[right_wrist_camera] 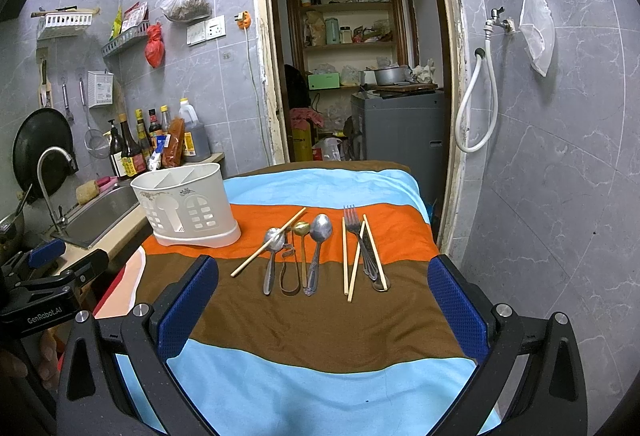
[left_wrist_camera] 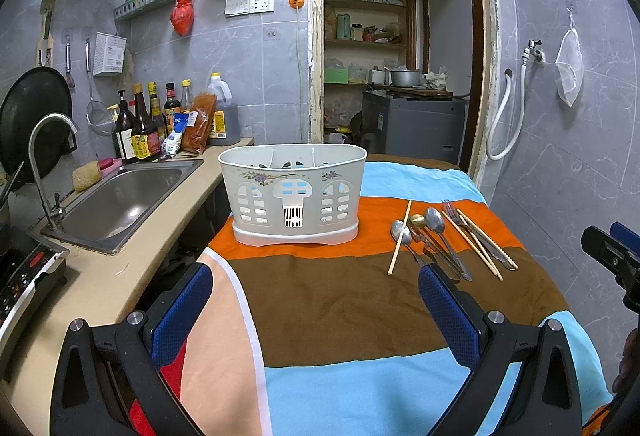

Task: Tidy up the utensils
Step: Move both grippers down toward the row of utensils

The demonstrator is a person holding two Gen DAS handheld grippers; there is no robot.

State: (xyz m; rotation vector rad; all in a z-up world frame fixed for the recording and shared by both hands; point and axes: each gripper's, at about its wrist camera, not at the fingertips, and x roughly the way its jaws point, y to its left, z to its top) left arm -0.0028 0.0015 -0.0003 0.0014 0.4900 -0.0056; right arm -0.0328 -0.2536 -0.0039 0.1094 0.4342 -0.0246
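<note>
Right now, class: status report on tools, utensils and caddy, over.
Left tool open, right tool open, both unloaded. Utensils loose on cloth. Caddy looks empty. Nothing blocking.

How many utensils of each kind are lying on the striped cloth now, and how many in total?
Chopsticks: 4
Spoons: 3 (two silver, one gold)
Forks: 1 clearly seen; the stacked handles beneath it may hide more
Tongs-like metal loop: 1
Total: 9 at least
</note>
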